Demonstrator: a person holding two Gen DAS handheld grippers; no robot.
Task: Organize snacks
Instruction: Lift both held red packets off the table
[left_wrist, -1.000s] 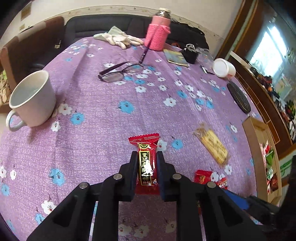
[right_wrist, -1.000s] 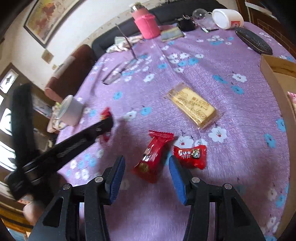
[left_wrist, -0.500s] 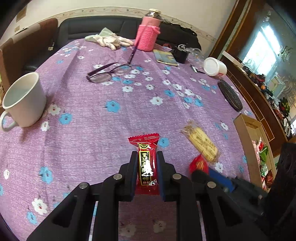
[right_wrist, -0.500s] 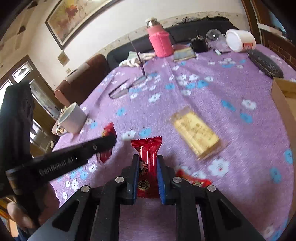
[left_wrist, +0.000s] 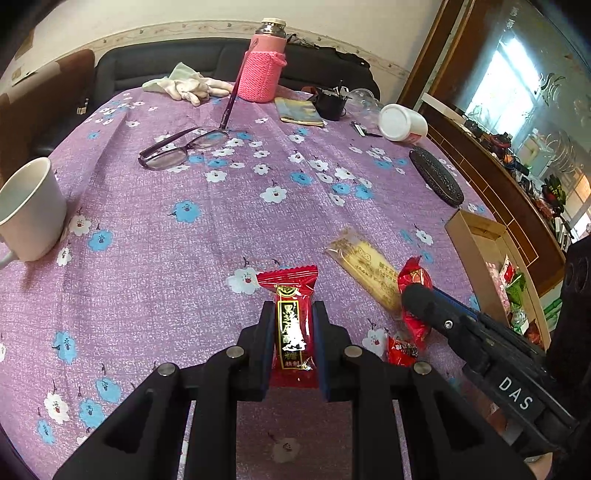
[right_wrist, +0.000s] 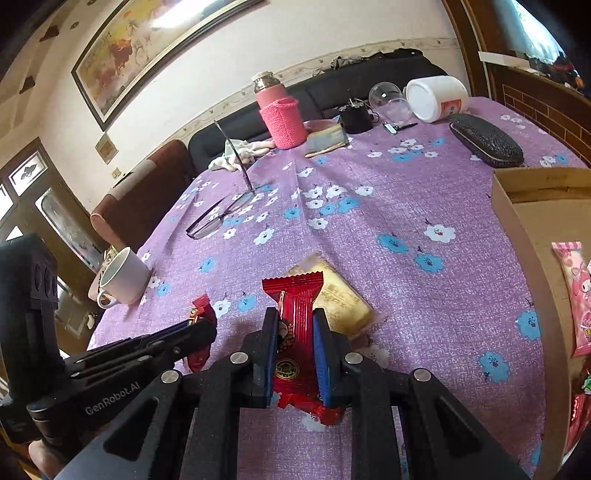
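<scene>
Grippers are each clamping a red snack packet: left gripper (left_wrist: 293, 341) gripping one (left_wrist: 293, 325), right gripper (right_wrist: 295, 350) another (right_wrist: 297, 339), both above the desk (left_wrist: 221, 229). Next: carrying them to the cardboard box (right_wrist: 517, 229).

The table (left_wrist: 155, 295) wears a purple flowered cloth — beyond the glasses (left_wrist: 181, 149) stands a pink-sleeved flask (left_wrist: 263, 74), left of them a white mug (left_wrist: 29, 214), right a cardboard box (left_wrist: 469, 240).

Premises: a home living room. Evidence: dark sofa (left_wrist: 207, 62) along the wall, framed painting (right_wrist: 147, 44), wooden cabinet (left_wrist: 491, 177), flowered tablecloth (left_wrist: 221, 229) carrying mug (left_wrist: 29, 210), glasses (left_wrist: 181, 147) and flask (left_wrist: 264, 62).
</scene>
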